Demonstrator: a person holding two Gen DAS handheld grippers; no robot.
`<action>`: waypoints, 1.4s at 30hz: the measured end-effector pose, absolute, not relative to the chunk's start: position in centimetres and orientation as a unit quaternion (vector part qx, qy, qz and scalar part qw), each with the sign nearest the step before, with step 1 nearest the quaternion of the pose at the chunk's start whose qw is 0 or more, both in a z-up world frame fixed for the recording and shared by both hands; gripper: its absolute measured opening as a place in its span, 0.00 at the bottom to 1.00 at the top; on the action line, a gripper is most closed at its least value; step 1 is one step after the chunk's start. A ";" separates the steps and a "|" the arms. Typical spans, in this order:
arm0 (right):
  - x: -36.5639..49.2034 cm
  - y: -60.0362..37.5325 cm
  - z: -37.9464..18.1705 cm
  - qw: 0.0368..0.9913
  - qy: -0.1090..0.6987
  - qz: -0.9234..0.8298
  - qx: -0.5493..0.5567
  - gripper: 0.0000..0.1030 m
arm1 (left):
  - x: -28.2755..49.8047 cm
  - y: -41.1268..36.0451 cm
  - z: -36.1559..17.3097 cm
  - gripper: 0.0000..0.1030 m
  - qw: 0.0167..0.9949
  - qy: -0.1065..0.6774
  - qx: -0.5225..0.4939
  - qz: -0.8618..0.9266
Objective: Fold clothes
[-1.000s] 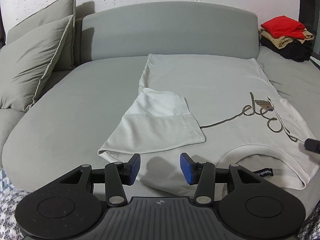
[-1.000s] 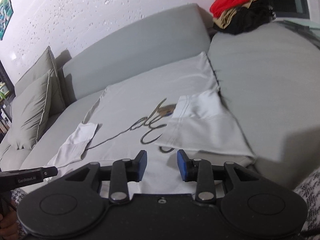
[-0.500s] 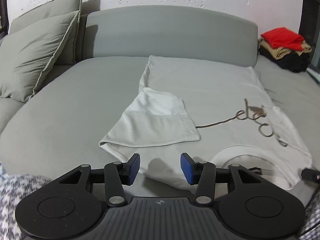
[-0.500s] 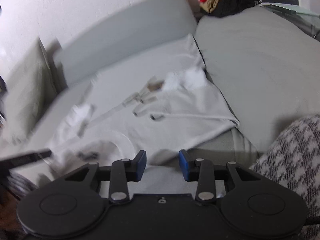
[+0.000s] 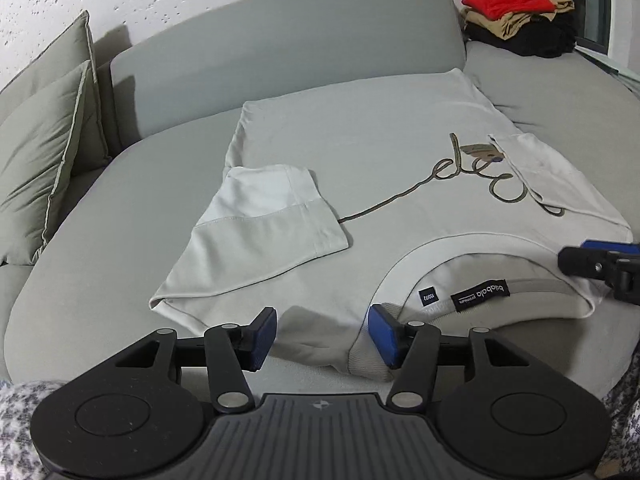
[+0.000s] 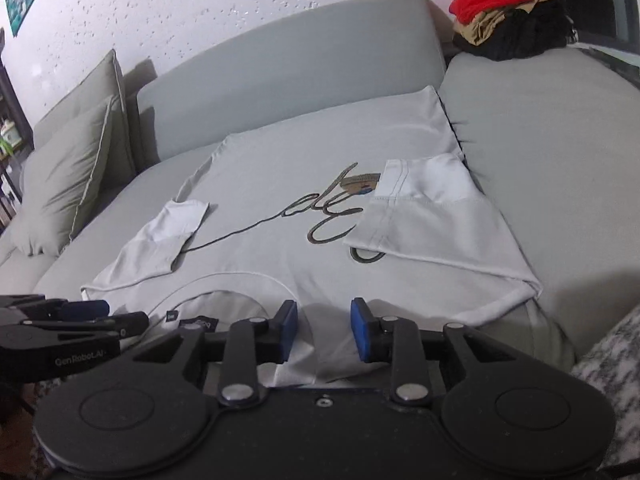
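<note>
A white T-shirt [image 5: 380, 152] with a dark script print lies flat on the grey sofa [image 5: 120, 208], collar [image 5: 424, 256] toward me. Both sleeves are folded inward: the left sleeve [image 5: 264, 224] and the right sleeve [image 6: 432, 216]. My left gripper [image 5: 324, 338] hangs at the shirt's near edge beside the collar, its jaws opening, with fabric lying between the pads but not pinched. My right gripper [image 6: 324, 330] is at the near shoulder edge, its jaws closing, with cloth between the pads and a gap still showing. Each gripper also shows in the other's view: the right gripper [image 5: 600, 260] and the left gripper [image 6: 80, 316].
A pile of folded clothes [image 5: 516, 8], red on tan on black, sits at the sofa's back right. Two grey pillows [image 5: 44, 152] lean at the left. The backrest [image 5: 280, 48] runs behind the shirt. Houndstooth fabric [image 6: 612, 360] shows at the lower corners.
Both grippers have come up to the shirt's collar edge, which now lies between their pads. The left jaws have widened and the right jaws have narrowed. Both views have rolled slightly.
</note>
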State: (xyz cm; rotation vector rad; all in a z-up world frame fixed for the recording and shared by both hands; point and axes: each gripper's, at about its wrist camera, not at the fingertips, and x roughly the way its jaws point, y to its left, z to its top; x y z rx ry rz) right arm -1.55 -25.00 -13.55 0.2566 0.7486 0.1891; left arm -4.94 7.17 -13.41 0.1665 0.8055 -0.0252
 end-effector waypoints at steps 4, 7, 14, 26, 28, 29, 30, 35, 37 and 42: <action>-1.7 -26.2 -11.1 0.911 0.348 0.111 0.189 0.28 | -5.1 8.7 -10.3 0.51 0.930 0.365 0.048 -0.018; -0.9 -26.8 -6.9 0.916 0.310 0.131 0.218 0.28 | -4.8 9.7 -5.7 0.51 0.948 0.315 0.027 -0.025; 1.9 -28.4 4.3 0.937 0.192 0.161 0.245 0.43 | -1.5 11.4 2.4 0.55 0.966 0.244 -0.021 -0.079; 21.7 -32.2 -7.0 0.930 0.257 0.053 0.256 0.21 | 18.8 10.1 -9.9 0.20 0.940 0.334 -0.040 -0.064; 23.6 -33.1 -10.2 0.931 0.270 0.037 0.241 0.19 | 21.0 10.2 -12.1 0.20 0.940 0.339 -0.022 -0.033; 24.4 -33.6 -11.7 0.930 0.278 0.026 0.238 0.19 | 21.9 10.3 -13.1 0.20 0.940 0.341 -0.012 -0.015; 25.1 -34.0 -13.2 0.929 0.285 0.014 0.234 0.19 | 22.7 10.7 -13.8 0.19 0.937 0.349 -0.012 -0.001; 28.6 -34.3 -16.8 0.910 0.335 0.034 0.240 0.19 | 25.9 13.0 -16.2 0.18 0.927 0.371 -0.009 0.055; 29.7 -33.3 -17.8 0.906 0.343 0.072 0.235 0.19 | 26.4 13.4 -17.2 0.18 0.921 0.378 0.030 0.092; 30.3 -33.4 -19.9 0.909 0.354 0.047 0.215 0.00 | 27.5 15.6 -19.4 0.35 0.885 0.412 0.080 0.200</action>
